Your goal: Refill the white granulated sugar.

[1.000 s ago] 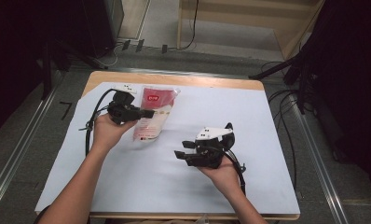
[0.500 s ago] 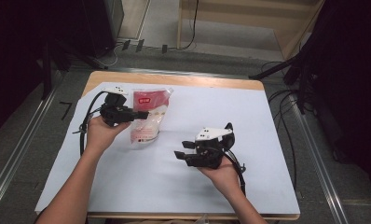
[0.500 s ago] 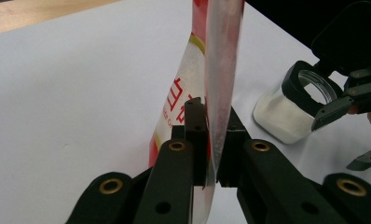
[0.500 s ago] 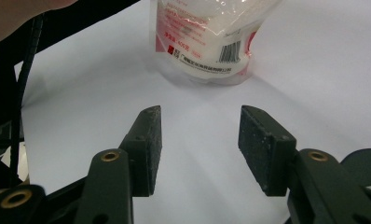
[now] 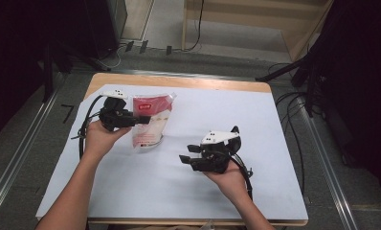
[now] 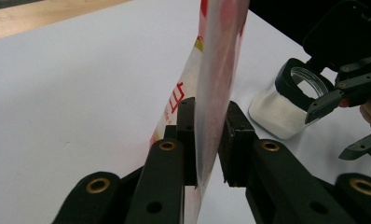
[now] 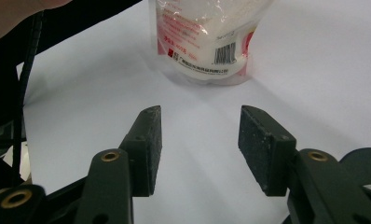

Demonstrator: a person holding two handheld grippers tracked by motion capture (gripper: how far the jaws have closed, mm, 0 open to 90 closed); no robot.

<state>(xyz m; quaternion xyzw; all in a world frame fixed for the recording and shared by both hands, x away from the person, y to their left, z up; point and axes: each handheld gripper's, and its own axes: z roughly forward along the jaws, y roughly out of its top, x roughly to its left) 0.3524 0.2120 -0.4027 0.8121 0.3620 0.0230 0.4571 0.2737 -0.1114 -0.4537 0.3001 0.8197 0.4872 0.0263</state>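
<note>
Compared with a second ago, the pouch (image 5: 150, 122) is seen drawn slightly toward the left edge of the table (image 5: 255, 88), and it is now stood more upright. The left tongs (image 5: 141, 120) have just been opening: in the left gripper view the thin top edge of the pouch (image 6: 216, 88) lies between the jaws, against the left pad, while a slight gap is seen at the right pad, so the grip is noted as released. The right tongs (image 5: 186, 155) are unchanged in place.

On the pouch a red panel is seen at the top and a white lower part. In the right gripper view a barcode and small red print are noted on the pouch (image 7: 207, 42), too small to be read. A red character is seen in the left gripper view, not legible.

The left hand (image 5: 100, 136) is held just left of the pouch, tongs pointed at its upper edge. The right hand (image 5: 227, 177) is held well to the right of the pouch, palm up, its tongs (image 7: 200, 149) parted, nothing between them, pointed at the pouch.
</note>
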